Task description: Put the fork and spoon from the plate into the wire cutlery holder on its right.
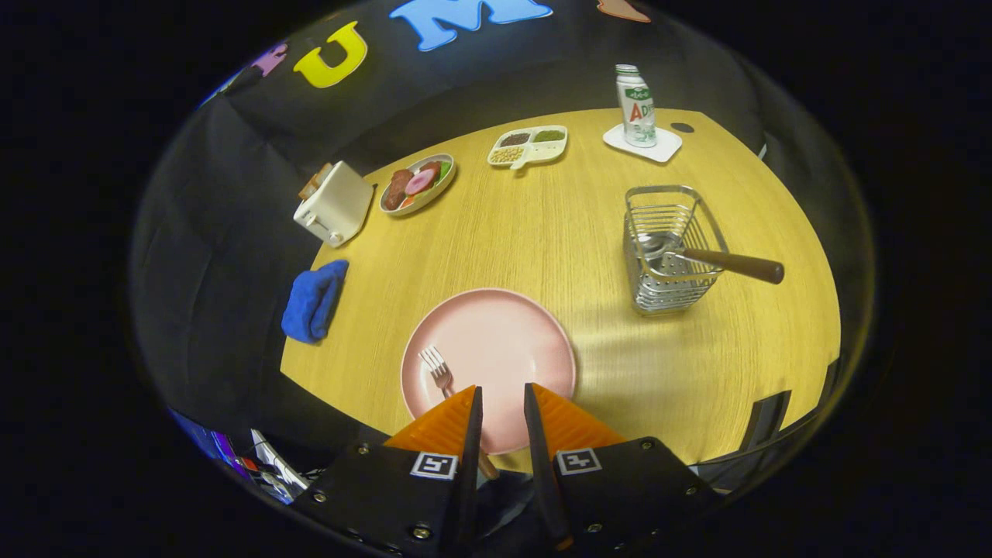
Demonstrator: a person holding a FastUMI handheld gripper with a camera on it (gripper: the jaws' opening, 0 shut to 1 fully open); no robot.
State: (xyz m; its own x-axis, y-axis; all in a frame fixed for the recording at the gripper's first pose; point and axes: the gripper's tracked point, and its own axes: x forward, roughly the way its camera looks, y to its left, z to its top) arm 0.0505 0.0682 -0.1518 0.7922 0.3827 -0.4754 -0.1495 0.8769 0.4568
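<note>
1. Fork (439, 373) lies on the pink plate (504, 341), tines just ahead of the left finger, handle running under it.
2. Spoon (697, 260) is already in the wire cutlery holder (668, 248), off to the right beyond the fingers, handle leaning over the rim.
3. Gripper (502, 399) hangs above the plate's near edge, fingers a narrow gap apart, gripping nothing.

table (542, 232) bare between plate (496, 341) and holder (668, 248) | spoon (717, 260) juts from holder

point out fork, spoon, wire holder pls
fork (436, 366), gripper view, on its tines
spoon (728, 262), gripper view, on its handle
wire cutlery holder (659, 298), gripper view, on its front wall
</note>
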